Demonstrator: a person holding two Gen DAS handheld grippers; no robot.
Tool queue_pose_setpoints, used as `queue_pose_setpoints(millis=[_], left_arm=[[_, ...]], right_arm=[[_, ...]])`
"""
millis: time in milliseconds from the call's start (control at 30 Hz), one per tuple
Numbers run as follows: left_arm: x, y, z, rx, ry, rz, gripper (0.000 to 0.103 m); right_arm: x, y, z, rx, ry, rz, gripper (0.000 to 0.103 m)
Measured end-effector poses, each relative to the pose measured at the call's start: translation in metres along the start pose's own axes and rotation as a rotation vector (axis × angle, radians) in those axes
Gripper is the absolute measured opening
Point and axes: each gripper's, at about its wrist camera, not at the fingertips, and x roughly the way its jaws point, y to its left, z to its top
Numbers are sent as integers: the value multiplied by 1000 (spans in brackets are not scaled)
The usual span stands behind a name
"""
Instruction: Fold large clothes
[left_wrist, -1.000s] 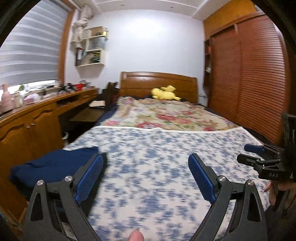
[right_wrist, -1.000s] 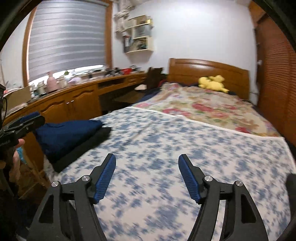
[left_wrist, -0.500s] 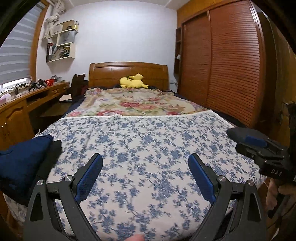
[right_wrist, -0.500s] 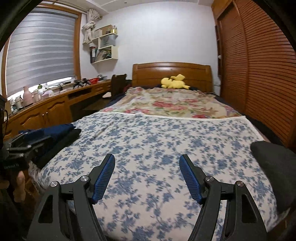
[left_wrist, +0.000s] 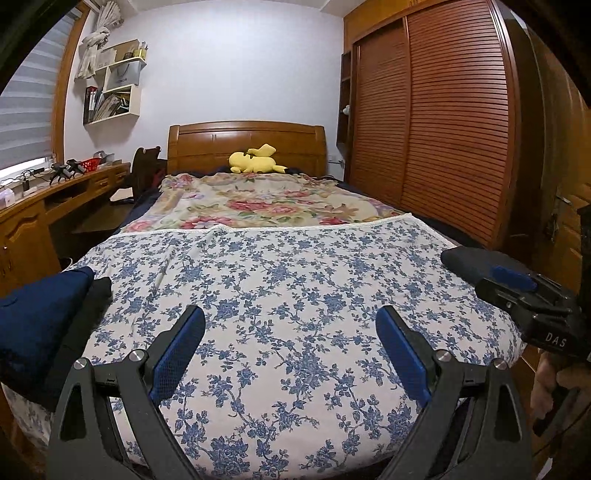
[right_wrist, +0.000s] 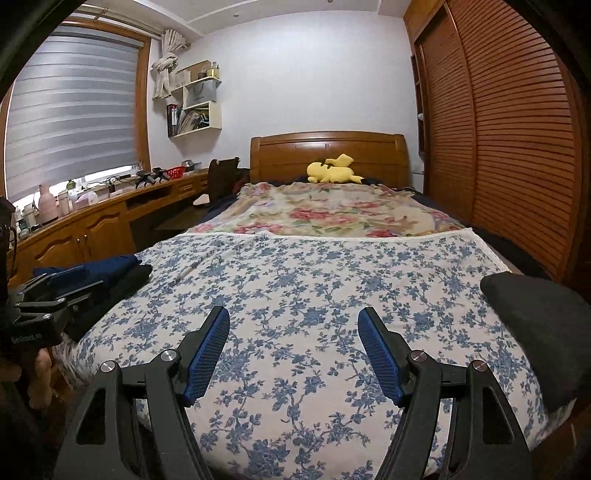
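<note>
A blue-flowered white sheet (left_wrist: 295, 280) covers the near half of the bed. In the left wrist view my left gripper (left_wrist: 290, 317) hovers over it, open, nothing between its blue pads. At the bed's left edge lies a folded navy garment (left_wrist: 33, 314) on top of a black one (left_wrist: 94, 295). A dark garment (left_wrist: 467, 258) rests at the right edge, just behind my right gripper (left_wrist: 509, 284). In the right wrist view my right gripper (right_wrist: 293, 317) is open and empty over the sheet, with the black garment (right_wrist: 535, 317) to its right, the navy stack (right_wrist: 110, 266) and my left gripper (right_wrist: 70, 282) to its left.
A flowered red and cream blanket (left_wrist: 266, 203) and a yellow plush toy (left_wrist: 255, 162) lie toward the wooden headboard. A wooden desk (right_wrist: 92, 225) with clutter runs along the left wall. Slatted wardrobe doors (left_wrist: 443, 129) stand close on the right.
Both views swung to the right, from the navy stack at the bed's left edge toward the middle of the bed. The dark garment at the right edge came into view. Both grippers stayed open.
</note>
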Motion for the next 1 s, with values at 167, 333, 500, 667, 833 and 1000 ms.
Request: queue_pose_setpoints(millis=[167,333,500,667,833,1000], left_arm=[[-1,0,-1,1,1,4,94],[-2,1,-2,-2,2,8,94],[-1,2,-5,0,8,14,94],[-2,1,-4,-1,4,11,94],[-5,-2,-3,1,-6,6,94],[-8,-4,-2,5,-17,9,94]], right_arm=[[7,-7,-7,11,-1,6,74],[6,-11,-8,16,-2,10,74],[4,-14,-8,18,-8,3,74],[1,-17,-9,17,-10,6,74],[-1,-17,-8,16,-12,9,74],[-2,-18,-8,14,-15,10,74]])
